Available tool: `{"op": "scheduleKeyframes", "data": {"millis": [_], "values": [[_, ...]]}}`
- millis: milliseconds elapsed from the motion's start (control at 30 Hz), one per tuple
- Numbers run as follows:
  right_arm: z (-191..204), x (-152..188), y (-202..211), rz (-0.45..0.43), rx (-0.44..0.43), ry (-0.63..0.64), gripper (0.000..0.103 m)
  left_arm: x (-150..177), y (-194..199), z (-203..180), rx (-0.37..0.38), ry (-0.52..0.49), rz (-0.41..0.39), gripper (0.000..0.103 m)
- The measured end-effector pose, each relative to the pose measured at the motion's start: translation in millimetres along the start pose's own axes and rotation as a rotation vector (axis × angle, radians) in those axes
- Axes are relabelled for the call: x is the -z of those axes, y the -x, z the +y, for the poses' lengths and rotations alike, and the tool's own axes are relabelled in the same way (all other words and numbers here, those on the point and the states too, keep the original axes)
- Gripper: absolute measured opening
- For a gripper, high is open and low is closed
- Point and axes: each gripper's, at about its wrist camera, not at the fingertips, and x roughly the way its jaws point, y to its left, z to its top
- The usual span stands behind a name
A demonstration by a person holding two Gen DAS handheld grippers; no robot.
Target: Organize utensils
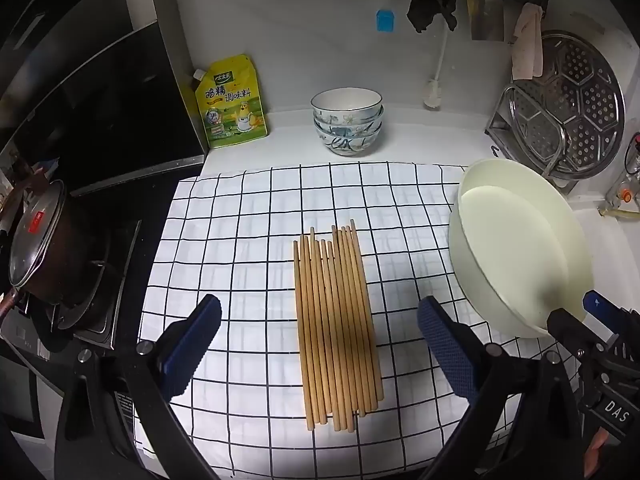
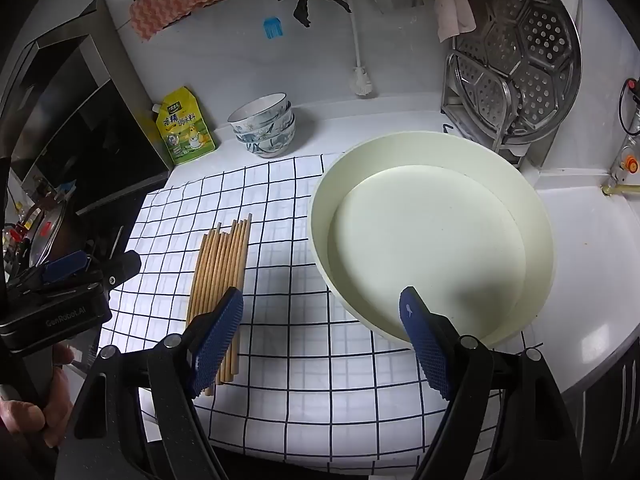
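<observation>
Chopsticks (image 1: 336,328) were laid in a neat bundle approx mid-way across the checked cloth (image 1: 240,240), w/ the cream basin (image 2: 432,240) set on the cloth's right edge, empty. Left gripper (image 1: 320,344) was held above the bundle, jaws spread wide, nothing pinched. Right gripper (image 2: 322,340) was held betw. the chopsticks and basin, jaws also spread, nothing gripped. Stacked bowls (image 1: 347,120) and a yellow seasoning pouch (image 1: 230,104) were parked at the surface's back edge.
</observation>
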Motion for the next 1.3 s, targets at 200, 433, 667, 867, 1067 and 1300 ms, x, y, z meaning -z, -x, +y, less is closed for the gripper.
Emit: {"op": "scheduleKeyframes", "data": {"millis": [200, 433, 667, 867, 1067, 1300], "values": [[0.0, 0.3, 0.9, 0.0, -0.003, -0.001, 0.077, 0.2, 0.7, -1.3, -0.006, -0.001, -0.003, 0.097], [0.3, 0.6, 1.4, -0.003, -0.004, -0.003, 0.077, 0.6, 6.4, -8.5, -0.009, -0.019, -0.012, 0.097], [1.4, 0.8, 3.3, -0.003, -0.006, -0.002, 0.077, -0.5, 2.1, -2.9, -0.001, -0.015, -0.01, 0.097], [1.3, 1.1, 2.1, -0.003, -0.005, -0.003, 0.077, -0.4, 2.2, -2.4, 0.0, -0.014, -0.011, 0.097], [1.3, 0.7, 2.2, -0.004, -0.006, -0.003, 0.077, -0.9, 2.9, -1.3, 0.0, -0.013, -0.012, 0.097], [0.6, 1.1, 2.6, -0.004, -0.006, -0.004, 0.077, 0.1, 3.4, -2.1, 0.0, -0.012, -0.012, 0.097]]}}
